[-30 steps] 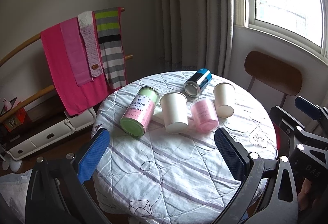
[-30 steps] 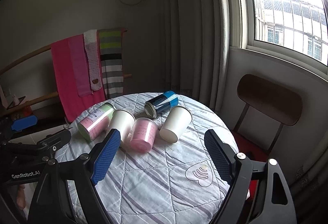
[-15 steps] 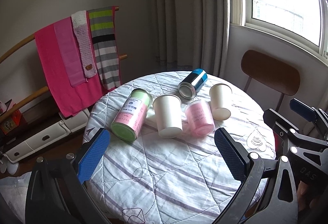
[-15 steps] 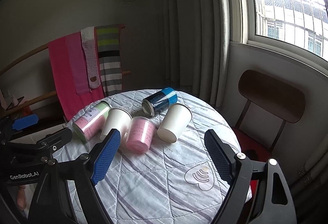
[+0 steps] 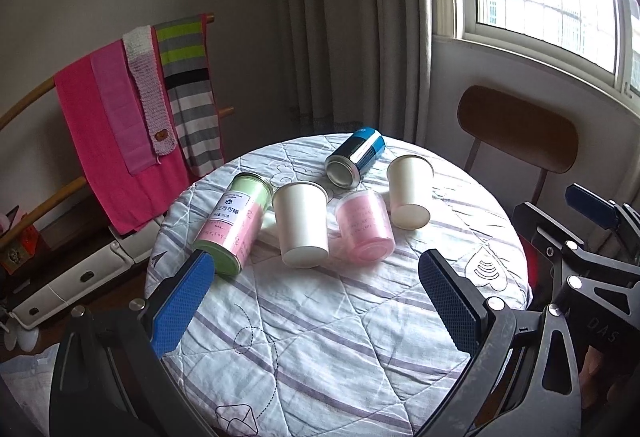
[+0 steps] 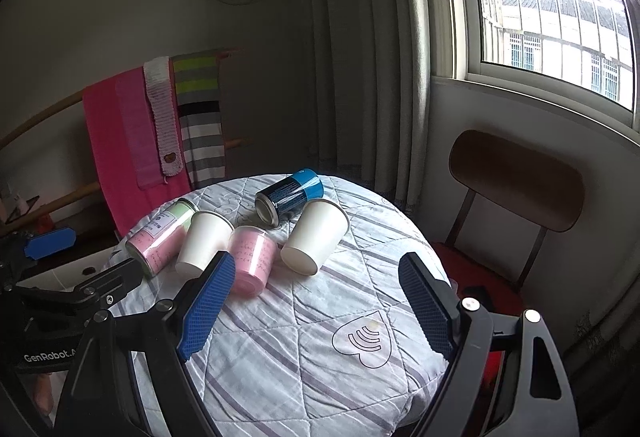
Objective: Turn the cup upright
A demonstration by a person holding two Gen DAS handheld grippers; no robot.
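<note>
Several containers lie on their sides on a round quilted table (image 5: 320, 337) (image 6: 288, 357). Two are white paper cups: one in the middle (image 5: 302, 223) (image 6: 202, 243), one to the right (image 5: 409, 192) (image 6: 316, 235). A pink plastic cup (image 5: 365, 231) (image 6: 251, 257) lies between them. A pink-and-green canister (image 5: 232, 223) (image 6: 160, 237) lies at the left, a blue can (image 5: 354, 156) (image 6: 288, 196) behind. My left gripper (image 5: 312, 307) is open and empty, short of the cups. My right gripper (image 6: 316, 311) is open and empty, near the right white cup.
A brown wooden chair (image 5: 518, 129) (image 6: 516, 181) stands right of the table under the window. A rack with pink and striped cloths (image 5: 132, 109) (image 6: 156, 129) stands behind at the left. Curtains (image 6: 360, 57) hang behind the table.
Both grippers have drawn back and risen a little; the table and containers sit farther off in both views. Nothing on the table has moved.
</note>
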